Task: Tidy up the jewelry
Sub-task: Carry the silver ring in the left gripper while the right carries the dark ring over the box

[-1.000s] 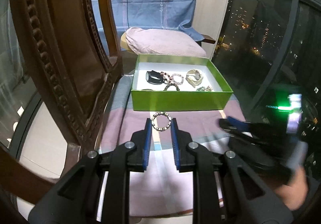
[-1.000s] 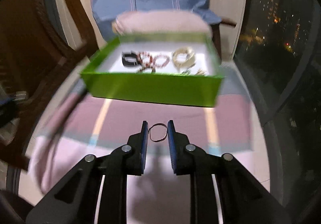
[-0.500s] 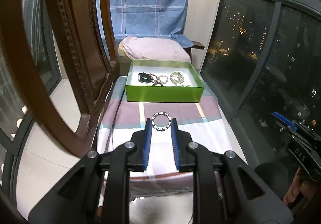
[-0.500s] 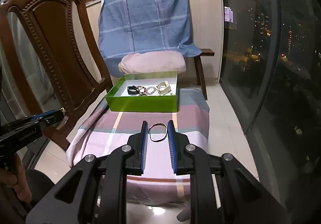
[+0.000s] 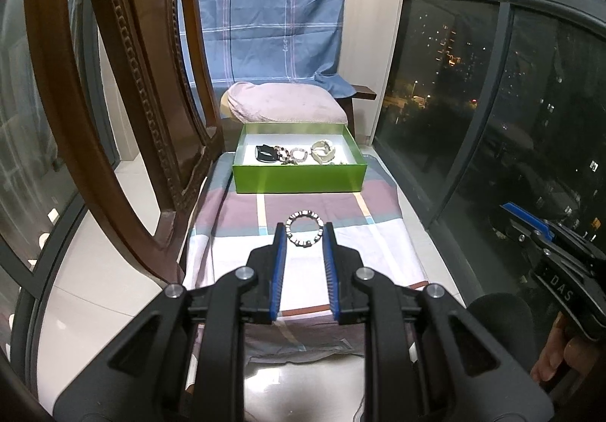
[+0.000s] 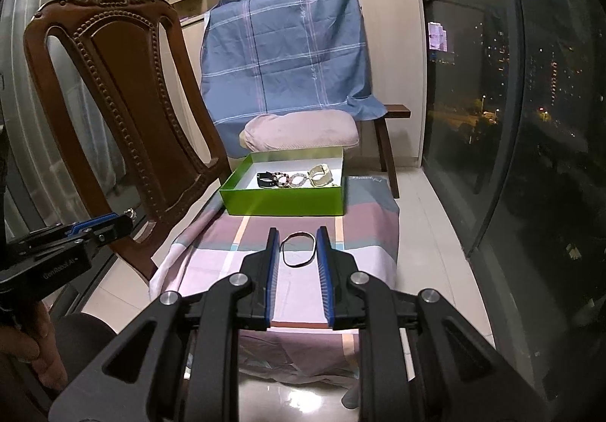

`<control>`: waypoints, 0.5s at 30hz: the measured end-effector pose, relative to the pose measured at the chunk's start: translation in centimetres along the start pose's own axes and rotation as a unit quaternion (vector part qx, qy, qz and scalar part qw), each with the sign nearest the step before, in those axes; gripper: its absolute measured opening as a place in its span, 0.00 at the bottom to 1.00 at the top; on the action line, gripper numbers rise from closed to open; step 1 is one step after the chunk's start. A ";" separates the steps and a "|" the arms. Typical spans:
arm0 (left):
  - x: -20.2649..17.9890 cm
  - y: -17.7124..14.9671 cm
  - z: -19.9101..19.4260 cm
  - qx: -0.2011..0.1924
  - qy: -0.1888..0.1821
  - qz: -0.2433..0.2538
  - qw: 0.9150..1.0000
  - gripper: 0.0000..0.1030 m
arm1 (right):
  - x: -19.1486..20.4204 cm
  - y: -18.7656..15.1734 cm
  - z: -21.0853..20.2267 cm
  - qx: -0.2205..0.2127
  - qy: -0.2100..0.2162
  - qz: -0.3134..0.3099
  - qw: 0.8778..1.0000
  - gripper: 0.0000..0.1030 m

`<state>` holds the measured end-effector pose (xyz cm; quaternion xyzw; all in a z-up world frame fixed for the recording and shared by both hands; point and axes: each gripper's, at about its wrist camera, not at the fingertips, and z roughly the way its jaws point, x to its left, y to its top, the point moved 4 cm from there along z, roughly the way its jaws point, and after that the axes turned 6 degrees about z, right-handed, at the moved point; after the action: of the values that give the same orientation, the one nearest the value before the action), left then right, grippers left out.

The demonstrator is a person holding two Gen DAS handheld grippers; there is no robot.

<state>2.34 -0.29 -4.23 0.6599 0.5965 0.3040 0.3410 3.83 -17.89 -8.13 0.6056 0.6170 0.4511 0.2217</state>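
Note:
A green box [image 5: 299,178] [image 6: 284,202] stands at the far end of a striped cloth [image 5: 310,202]. Inside lie a black band [image 5: 265,154], beaded bracelets [image 5: 293,155] and a cream bangle [image 5: 323,151]. My left gripper [image 5: 304,232] is shut on a beaded bracelet [image 5: 299,214] of dark and pale beads, held in the air well short of the box. My right gripper [image 6: 294,240] is shut on a thin black loop [image 6: 299,233], also raised above the cloth. Each gripper shows at the edge of the other's view.
A carved wooden chair [image 5: 132,100] [image 6: 125,100] stands close on the left. Behind the box are a pink pillow [image 5: 284,106] and a blue checked cloth [image 5: 265,17]. Dark window glass [image 5: 473,119] runs along the right. A hand [image 6: 22,350] is at the lower left.
Both grippers have drawn back and risen away from the green box, each still carrying its piece. The box now looks smaller and farther off.

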 end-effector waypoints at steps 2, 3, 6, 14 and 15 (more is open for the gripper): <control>0.0 -0.1 0.0 -0.001 -0.001 0.000 1.000 0.18 | 0.1 -0.1 -0.4 -0.002 0.001 -0.001 1.000 0.19; 0.0 -0.1 -0.2 -0.001 0.000 0.001 1.000 0.18 | 0.1 -0.2 -0.5 -0.003 0.001 -0.002 1.000 0.19; 0.0 -0.1 -0.2 -0.001 -0.001 0.000 1.000 0.18 | 0.2 -0.2 -0.5 -0.002 0.001 -0.004 1.000 0.19; 0.2 -0.3 -0.3 -0.001 -0.002 -0.001 1.000 0.18 | 0.4 -0.3 -0.6 0.000 0.002 -0.007 1.000 0.19; 0.2 -0.3 -0.2 0.000 -0.002 -0.001 1.000 0.18 | 0.5 -0.3 -0.6 0.000 0.003 -0.007 1.000 0.19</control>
<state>1.96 -0.06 -4.36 0.6598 0.5966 0.3020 0.3428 3.07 -17.59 -7.94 0.6001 0.6217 0.4511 0.2232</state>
